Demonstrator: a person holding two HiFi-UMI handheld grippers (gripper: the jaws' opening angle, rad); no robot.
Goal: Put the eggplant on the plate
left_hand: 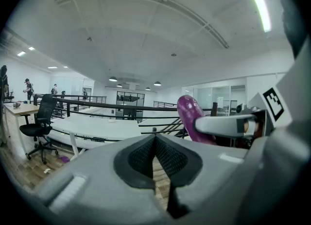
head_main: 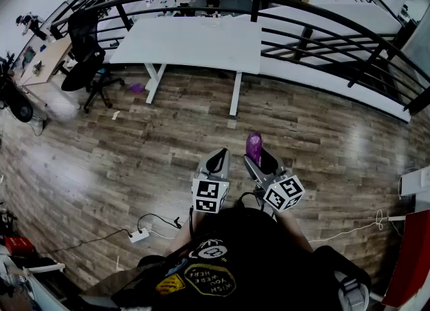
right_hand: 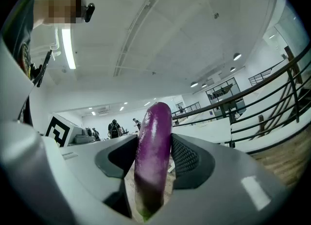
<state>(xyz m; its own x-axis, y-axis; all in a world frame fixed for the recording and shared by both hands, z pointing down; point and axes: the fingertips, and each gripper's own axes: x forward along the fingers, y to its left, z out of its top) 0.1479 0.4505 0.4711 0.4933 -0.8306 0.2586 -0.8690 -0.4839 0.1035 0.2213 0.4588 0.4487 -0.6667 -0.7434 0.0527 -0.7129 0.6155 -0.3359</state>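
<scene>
- right tongs (right_hand: 151,163): clenched on the eggplant (right_hand: 155,127). the dark cross-hatched pads sit against its two sides, in a smooth grey shell.
- eggplant: long and slim with a rounded tip and glossy purple skin. a bit of green shows at the stem end, low between the pads. in the head view the tip sticks up past the tongs, held in the air over the floor and in front of the person.
- left tongs (left_hand: 154,156): clenched with nothing between them. the textured black pads meet in a narrow v seam, and the shell is the same matte grey.
- the two tongs are side by side and near each other. the left gripper view shows the eggplant just to its right.
- marker cube (head_main: 210,195): white with black square patterns. there is one on the back of each tool.
- floor (head_main: 134,168): wood-look planks, slightly shiny. a white power strip (head_main: 139,236) with a thin cable lies on it.
- further out there is a white flat tabletop (head_main: 195,44) on white legs, a black office chair (head_main: 84,61) and a curved black metal railing (head_main: 322,27).
</scene>
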